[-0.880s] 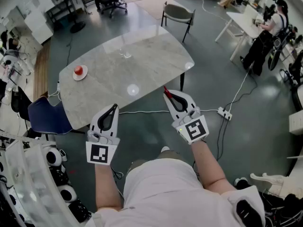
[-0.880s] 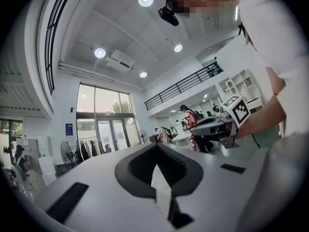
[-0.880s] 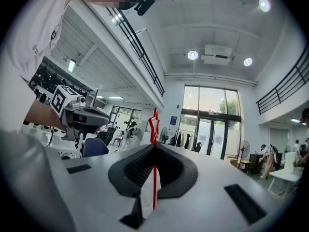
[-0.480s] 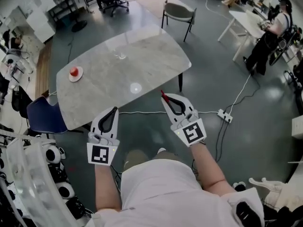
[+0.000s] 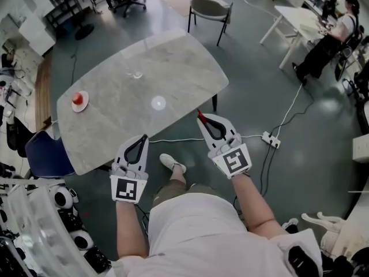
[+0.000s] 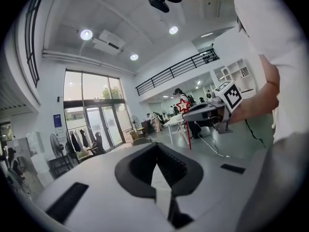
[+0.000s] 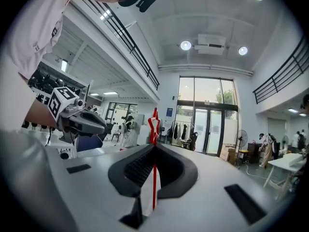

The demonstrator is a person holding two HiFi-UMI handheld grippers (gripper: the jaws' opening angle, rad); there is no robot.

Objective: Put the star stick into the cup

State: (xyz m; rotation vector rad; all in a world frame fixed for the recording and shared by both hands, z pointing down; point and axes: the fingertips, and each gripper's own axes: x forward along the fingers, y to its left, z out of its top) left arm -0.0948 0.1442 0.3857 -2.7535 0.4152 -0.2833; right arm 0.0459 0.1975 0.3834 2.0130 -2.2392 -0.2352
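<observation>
In the head view, a clear glass cup (image 5: 137,73) stands on the far part of the grey marble table (image 5: 184,79). My right gripper (image 5: 202,118) is shut on the red star stick (image 5: 200,116), off the table's near edge. In the right gripper view the stick (image 7: 154,168) runs up between the shut jaws, with its star (image 7: 154,123) above the tips of the right gripper (image 7: 154,146). My left gripper (image 5: 144,137) hangs shut and empty just off the near edge. The left gripper view shows the left gripper (image 6: 155,146) closed on nothing, with the star stick (image 6: 184,106) beyond it.
A red thing on a white saucer (image 5: 78,98) sits at the table's left end. A grey chair (image 5: 209,9) stands at the far side, a blue chair (image 5: 43,152) at the near left. A power strip (image 5: 270,139) and cables lie on the floor at right. A person (image 5: 328,36) stands by a white table.
The table has slid left and down in the head view as the person steps toward it; a shoe now shows below. Both grippers keep their places and the right still holds the stick.
</observation>
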